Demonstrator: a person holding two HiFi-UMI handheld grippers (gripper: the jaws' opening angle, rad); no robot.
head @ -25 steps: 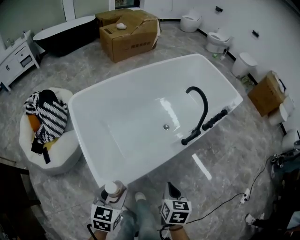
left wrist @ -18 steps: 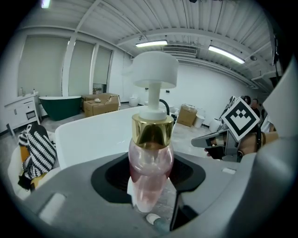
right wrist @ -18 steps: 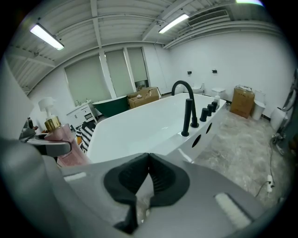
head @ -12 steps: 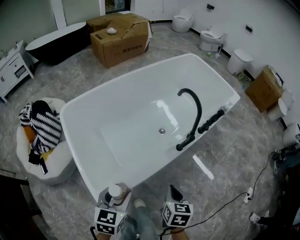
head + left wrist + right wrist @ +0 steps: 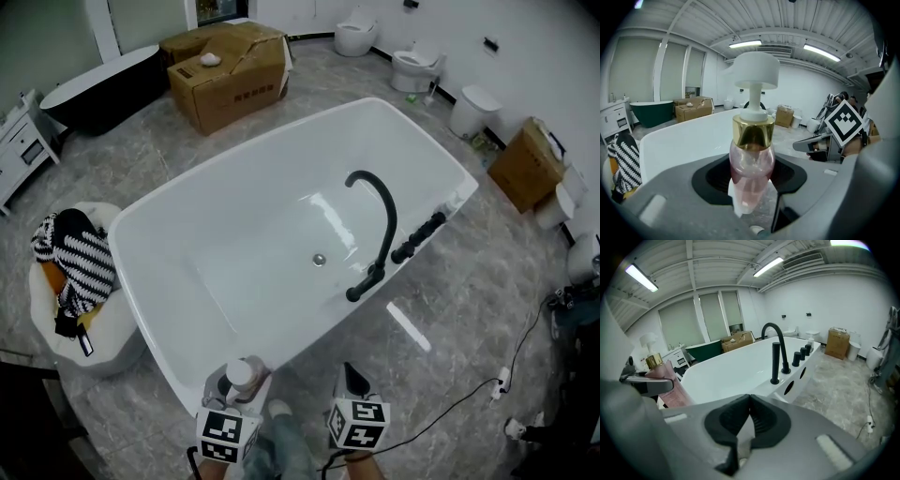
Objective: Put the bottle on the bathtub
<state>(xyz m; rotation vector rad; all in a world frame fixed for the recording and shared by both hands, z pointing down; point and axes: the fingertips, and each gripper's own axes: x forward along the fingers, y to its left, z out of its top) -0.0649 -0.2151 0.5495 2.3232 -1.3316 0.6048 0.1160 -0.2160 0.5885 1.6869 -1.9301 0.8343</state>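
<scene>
Between the jaws of my left gripper (image 5: 752,187), a pink pump bottle (image 5: 751,159) stands upright, gripped round its body. The jaws of my right gripper (image 5: 749,416) are pressed together, empty. Both grippers hover at the near end of the white bathtub (image 5: 216,202), the bottle by its rim. A black faucet (image 5: 380,220) rises from the tub's right edge.

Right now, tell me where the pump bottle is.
Head view, bottom left: the pink pump bottle stands upright, clamped in the left gripper, beside the near end of the white bathtub.
</scene>
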